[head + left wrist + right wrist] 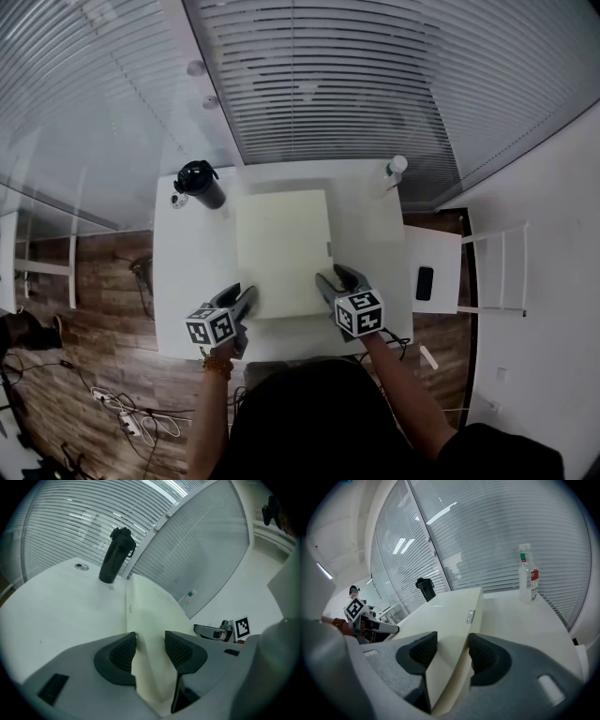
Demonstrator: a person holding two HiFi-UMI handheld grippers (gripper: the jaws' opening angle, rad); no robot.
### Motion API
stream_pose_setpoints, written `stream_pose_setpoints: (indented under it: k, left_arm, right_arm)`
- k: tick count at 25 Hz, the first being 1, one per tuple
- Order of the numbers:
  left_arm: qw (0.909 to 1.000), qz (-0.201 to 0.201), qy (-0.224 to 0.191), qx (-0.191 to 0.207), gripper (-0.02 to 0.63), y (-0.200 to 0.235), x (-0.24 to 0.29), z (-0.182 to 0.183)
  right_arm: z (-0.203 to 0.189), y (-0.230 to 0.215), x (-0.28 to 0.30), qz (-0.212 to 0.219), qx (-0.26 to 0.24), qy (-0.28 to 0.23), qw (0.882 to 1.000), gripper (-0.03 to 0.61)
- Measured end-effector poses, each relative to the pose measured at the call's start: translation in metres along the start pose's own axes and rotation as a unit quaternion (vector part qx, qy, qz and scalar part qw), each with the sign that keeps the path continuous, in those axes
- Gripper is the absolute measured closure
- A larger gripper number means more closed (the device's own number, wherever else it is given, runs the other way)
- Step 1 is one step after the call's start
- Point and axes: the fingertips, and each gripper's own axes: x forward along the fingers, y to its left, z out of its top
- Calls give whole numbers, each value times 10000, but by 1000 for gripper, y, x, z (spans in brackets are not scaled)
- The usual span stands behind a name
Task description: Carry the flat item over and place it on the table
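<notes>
A cream flat board (281, 248) lies over the middle of the white table (187, 272), and both grippers hold it at its near edge. My left gripper (246, 298) clamps the near left corner; in the left gripper view the board (150, 616) fills the gap between the jaws of this gripper (150, 641). My right gripper (330, 281) clamps the near right corner, and in the right gripper view the board (450, 606) runs forward from between the pads of that gripper (452, 644). Whether the board rests on the tabletop or hangs just above it, I cannot tell.
A black bottle (202, 185) stands at the table's far left with a small round cap (177, 200) beside it. At the far right stands a clear bottle (394, 173). A dark phone (424, 283) lies on a white side stand to the right. Blinds close the far side.
</notes>
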Motion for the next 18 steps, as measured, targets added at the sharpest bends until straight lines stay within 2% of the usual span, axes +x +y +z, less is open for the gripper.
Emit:
stream_pose_setpoints:
  k: [18]
  left_arm:
    - [9999, 53, 75, -123, 419, 11, 6, -7]
  right_arm:
    - [-12, -3, 10, -10, -42, 242, 9997, 370]
